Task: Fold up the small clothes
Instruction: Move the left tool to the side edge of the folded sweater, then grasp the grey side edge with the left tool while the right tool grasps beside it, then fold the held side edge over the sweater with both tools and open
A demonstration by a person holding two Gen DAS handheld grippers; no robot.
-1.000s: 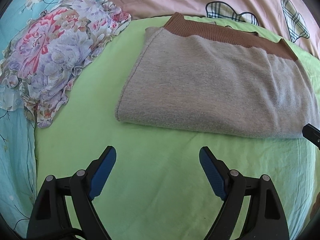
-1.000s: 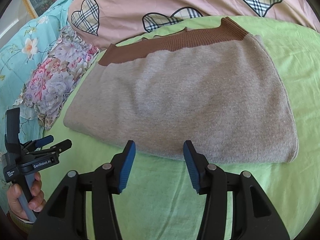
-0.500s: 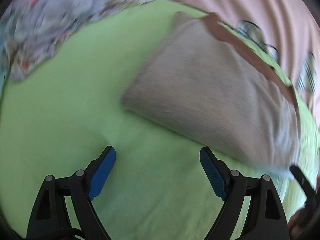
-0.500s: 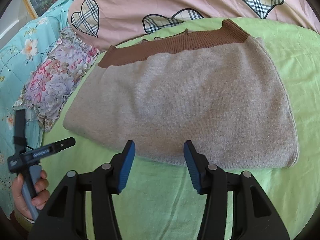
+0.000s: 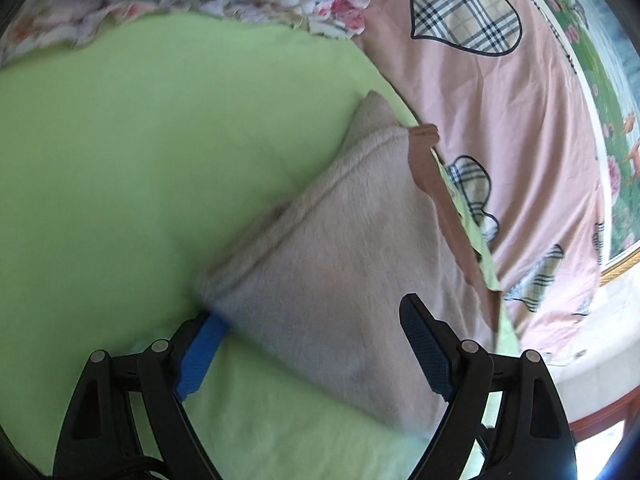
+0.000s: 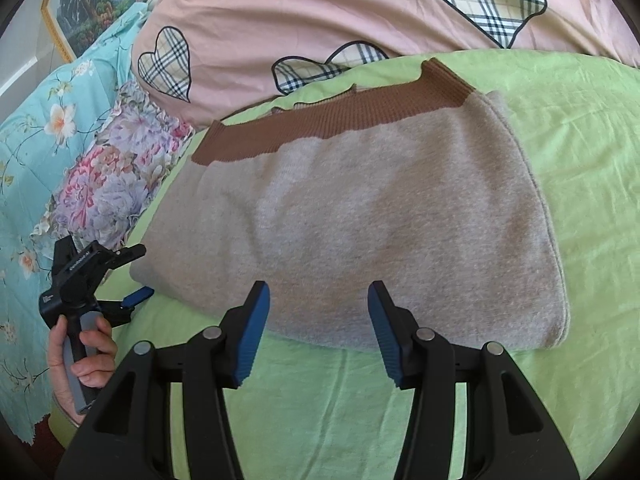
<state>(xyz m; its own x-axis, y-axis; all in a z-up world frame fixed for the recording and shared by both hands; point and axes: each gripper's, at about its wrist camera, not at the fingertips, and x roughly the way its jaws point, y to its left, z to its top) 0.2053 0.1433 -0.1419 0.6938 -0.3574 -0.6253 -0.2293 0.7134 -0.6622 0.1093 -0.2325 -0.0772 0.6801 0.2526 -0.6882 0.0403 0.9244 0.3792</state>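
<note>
Sweater (image 6: pixel 352 220) lies half-folded on the green bed sheet (image 6: pixel 580 128). Left claw (image 5: pixel 312 344) gapes astride its near-left corner; right claw (image 6: pixel 318 332) hovers half-apart, empty, at its near edge. Best bite both layers squarely before lifting.

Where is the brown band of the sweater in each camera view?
Left wrist: the brown band runs steeply down the sweater's right edge, right of centre.
Right wrist: the brown band crosses the sweater's far edge, above centre.
Shared landmark: the pink quilt with plaid hearts, just beyond the band.
</note>
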